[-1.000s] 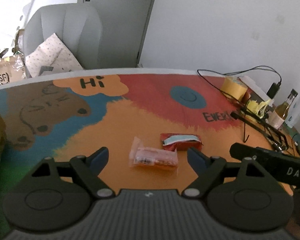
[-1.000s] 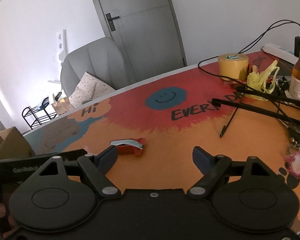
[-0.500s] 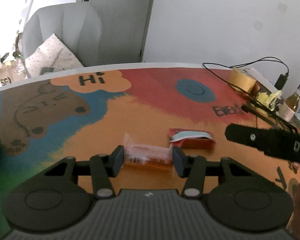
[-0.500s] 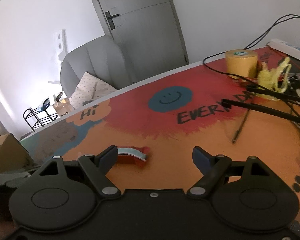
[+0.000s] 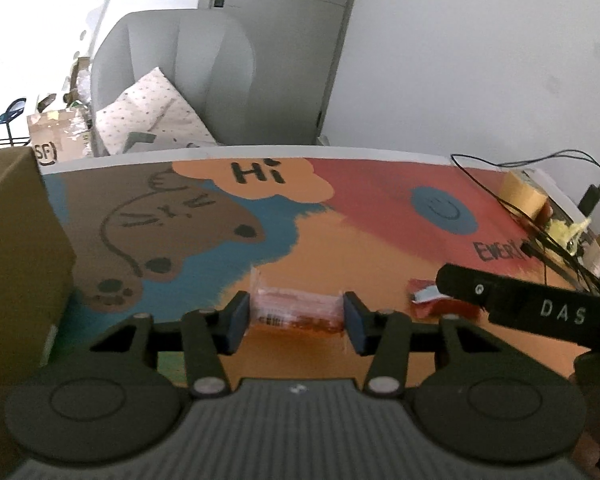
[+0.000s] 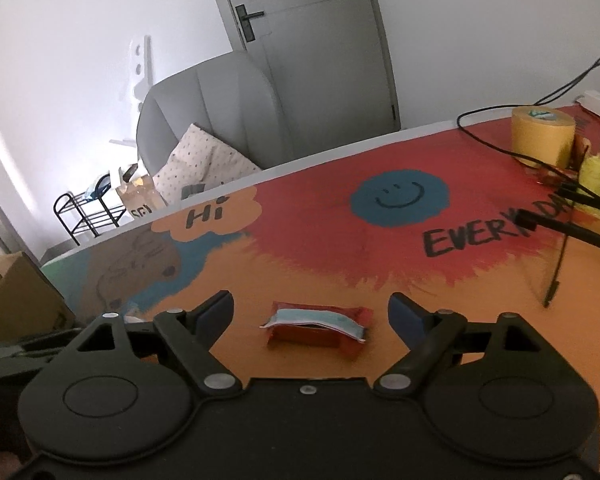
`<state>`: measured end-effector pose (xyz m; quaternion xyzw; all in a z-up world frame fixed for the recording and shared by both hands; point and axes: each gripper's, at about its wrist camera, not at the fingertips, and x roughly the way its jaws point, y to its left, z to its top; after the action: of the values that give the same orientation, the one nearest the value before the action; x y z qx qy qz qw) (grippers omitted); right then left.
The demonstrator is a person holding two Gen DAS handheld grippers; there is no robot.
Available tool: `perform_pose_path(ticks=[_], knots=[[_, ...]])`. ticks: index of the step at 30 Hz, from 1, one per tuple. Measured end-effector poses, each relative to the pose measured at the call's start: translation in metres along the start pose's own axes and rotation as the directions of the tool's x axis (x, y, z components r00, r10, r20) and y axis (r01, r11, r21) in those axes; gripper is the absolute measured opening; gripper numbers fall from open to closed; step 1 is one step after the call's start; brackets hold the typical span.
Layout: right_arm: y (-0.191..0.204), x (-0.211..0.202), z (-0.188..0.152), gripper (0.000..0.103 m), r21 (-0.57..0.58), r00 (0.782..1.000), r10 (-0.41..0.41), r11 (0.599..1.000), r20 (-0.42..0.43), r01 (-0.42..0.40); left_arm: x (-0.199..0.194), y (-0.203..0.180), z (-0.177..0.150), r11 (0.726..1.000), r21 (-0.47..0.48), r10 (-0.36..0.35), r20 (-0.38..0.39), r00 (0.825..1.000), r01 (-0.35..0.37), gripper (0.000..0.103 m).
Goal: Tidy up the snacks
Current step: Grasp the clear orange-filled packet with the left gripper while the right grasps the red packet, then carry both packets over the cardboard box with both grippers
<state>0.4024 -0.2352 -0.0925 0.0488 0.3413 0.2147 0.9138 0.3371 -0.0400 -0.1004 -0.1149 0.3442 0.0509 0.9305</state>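
Observation:
In the left wrist view my left gripper [image 5: 296,314] is shut on a clear-wrapped orange snack pack [image 5: 296,310], both blue pads pressing its ends just above the painted table [image 5: 340,240]. A red snack packet with a pale blue label [image 6: 318,326] lies flat on the orange part of the table. My right gripper [image 6: 311,312] frames it from both sides, its jaws opening wide and not touching it. The same red packet [image 5: 428,298] shows to the right in the left wrist view, partly hidden behind the right gripper's black body [image 5: 520,306].
A cardboard box [image 5: 16,264] stands at the table's left edge. At the right are a yellow tape roll [image 6: 542,136], black cables [image 6: 500,112], a black stand's bars [image 6: 568,232] and a yellow bag [image 6: 598,184]. A grey chair [image 6: 204,120] with a cushion stands beyond the far edge.
My left gripper closed on the orange snack pack and carried it left toward the box. My right gripper moved left until the red packet sat between its fingers, which spread wider.

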Motion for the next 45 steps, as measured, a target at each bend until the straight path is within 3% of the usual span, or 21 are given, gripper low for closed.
perform_pose_path(ticks=[3, 11, 14, 16, 17, 18, 21, 30, 45], knots=[[0.004, 0.006, -0.001, 0.098, -0.02, 1.0, -0.008, 1.0, -0.006, 0.008, 0.0, 0.004, 0.0, 1.0, -0.011, 0.003, 0.001, 1.0, -0.003, 0.049], [0.017, 0.028, -0.006, 0.096, -0.075, 0.992, -0.115, 0.991, -0.051, 0.111, 0.002, 0.016, -0.006, 0.999, -0.043, 0.002, -0.016, 1.0, -0.003, 0.049], [0.026, 0.034, -0.008, 0.087, -0.136, 0.981, -0.191, 0.974, -0.045, 0.183, -0.001, 0.02, -0.007, 0.999, -0.049, 0.0, -0.014, 1.0, -0.001, 0.049], [0.029, 0.033, -0.01, 0.072, -0.148, 0.975, -0.221, 0.965, -0.031, 0.214, -0.004, 0.022, -0.008, 0.999, -0.054, -0.001, -0.013, 1.0, 0.001, 0.049], [0.031, 0.032, -0.009, 0.069, -0.152, 0.974, -0.226, 0.964, -0.03, 0.219, -0.005, 0.022, -0.008, 0.999, -0.053, 0.0, -0.012, 1.0, 0.0, 0.049], [0.032, 0.029, -0.01, 0.057, -0.159, 0.974, -0.225, 0.963, -0.026, 0.219, -0.006, 0.022, -0.009, 0.999, -0.05, 0.002, -0.012, 1.0, -0.003, 0.049], [0.032, 0.021, -0.014, 0.045, -0.151, 0.979, -0.203, 0.969, -0.028, 0.197, -0.008, 0.023, -0.011, 0.999, -0.047, 0.006, -0.021, 1.0, -0.007, 0.049], [0.026, -0.016, -0.023, 0.044, -0.092, 0.987, -0.159, 0.983, -0.003, 0.158, -0.032, 0.021, -0.014, 0.999, -0.05, 0.008, 0.002, 1.0, -0.007, 0.049], [0.047, -0.068, -0.022, 0.044, -0.094, 0.994, -0.091, 0.991, 0.068, 0.097, -0.094, 0.019, -0.01, 0.999, -0.04, 0.023, 0.084, 0.996, -0.02, 0.049]])
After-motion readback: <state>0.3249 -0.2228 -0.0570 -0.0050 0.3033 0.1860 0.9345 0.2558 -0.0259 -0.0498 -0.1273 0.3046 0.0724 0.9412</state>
